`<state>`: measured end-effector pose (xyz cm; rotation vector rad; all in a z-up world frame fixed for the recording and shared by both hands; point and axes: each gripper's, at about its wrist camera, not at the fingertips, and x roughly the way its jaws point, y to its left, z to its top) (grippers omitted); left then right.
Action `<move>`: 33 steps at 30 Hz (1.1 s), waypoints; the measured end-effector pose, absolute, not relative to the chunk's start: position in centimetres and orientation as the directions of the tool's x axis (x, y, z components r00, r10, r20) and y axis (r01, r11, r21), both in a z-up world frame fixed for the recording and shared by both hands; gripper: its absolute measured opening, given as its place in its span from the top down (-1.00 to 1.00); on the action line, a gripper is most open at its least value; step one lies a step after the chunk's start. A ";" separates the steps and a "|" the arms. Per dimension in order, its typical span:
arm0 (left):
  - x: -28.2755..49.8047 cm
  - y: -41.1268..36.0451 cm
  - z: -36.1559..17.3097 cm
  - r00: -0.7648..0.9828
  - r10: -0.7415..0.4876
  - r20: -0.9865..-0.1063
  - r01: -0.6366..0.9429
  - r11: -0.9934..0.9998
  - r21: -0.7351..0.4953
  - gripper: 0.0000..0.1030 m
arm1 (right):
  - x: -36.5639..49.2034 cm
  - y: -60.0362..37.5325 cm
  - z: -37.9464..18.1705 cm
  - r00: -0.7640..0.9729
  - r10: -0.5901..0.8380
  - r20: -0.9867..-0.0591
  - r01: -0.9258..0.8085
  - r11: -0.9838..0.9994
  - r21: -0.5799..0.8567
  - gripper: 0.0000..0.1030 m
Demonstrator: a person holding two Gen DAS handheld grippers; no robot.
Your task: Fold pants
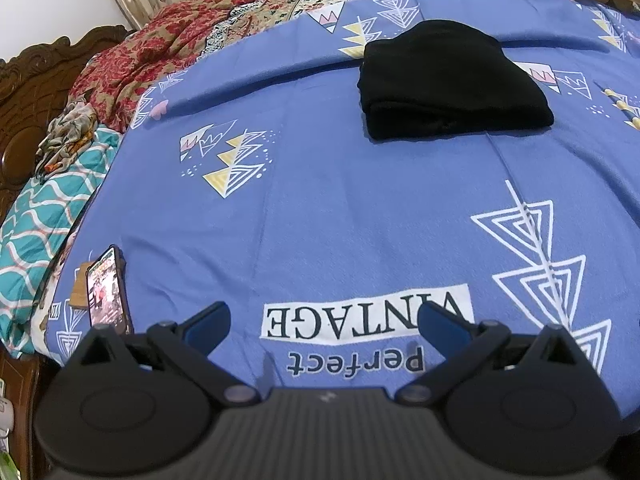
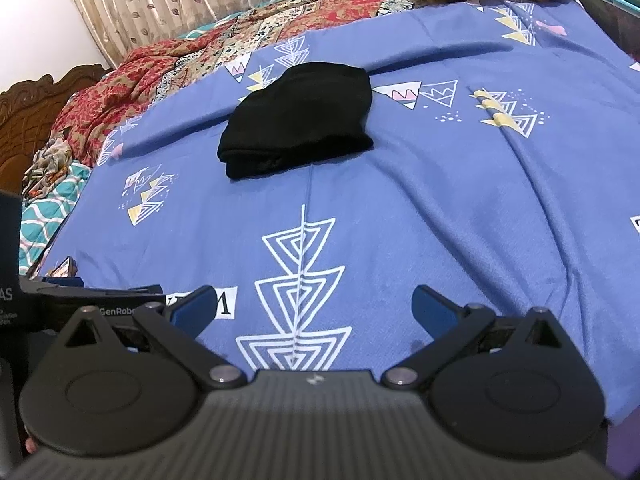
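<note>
The black pants (image 1: 448,80) lie folded into a compact bundle on the blue patterned bedsheet (image 1: 320,208), far ahead of both grippers. They also show in the right wrist view (image 2: 300,120). My left gripper (image 1: 322,318) is open and empty, held low over the near part of the sheet. My right gripper (image 2: 314,300) is open and empty too, near the bed's front edge. The left gripper's body (image 2: 80,300) shows at the left of the right wrist view.
A phone (image 1: 106,292) with a lit screen lies at the sheet's near left edge. A red patterned quilt (image 1: 160,52) is bunched along the far left. A carved wooden headboard (image 1: 28,92) stands at the left. A teal blanket (image 1: 44,216) lies beside it.
</note>
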<state>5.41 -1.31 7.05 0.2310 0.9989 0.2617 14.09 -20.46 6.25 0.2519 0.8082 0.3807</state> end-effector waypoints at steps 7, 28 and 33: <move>5.3 -1.4 7.1 0.519 0.323 -0.792 -0.111 0.944 0.312 -1.00 | 14.0 -20.4 6.3 0.629 0.426 -0.650 -0.238 0.902 0.360 -1.00; 5.3 -1.5 7.4 0.533 0.323 -0.782 -0.103 0.942 0.319 -1.00 | 13.9 -20.8 6.6 0.659 0.414 -0.628 -0.225 0.905 0.361 -1.00; 5.2 -1.6 7.7 0.551 0.324 -0.769 -0.107 0.941 0.320 -1.00 | 13.9 -21.0 6.7 0.666 0.411 -0.622 -0.217 0.905 0.365 -1.00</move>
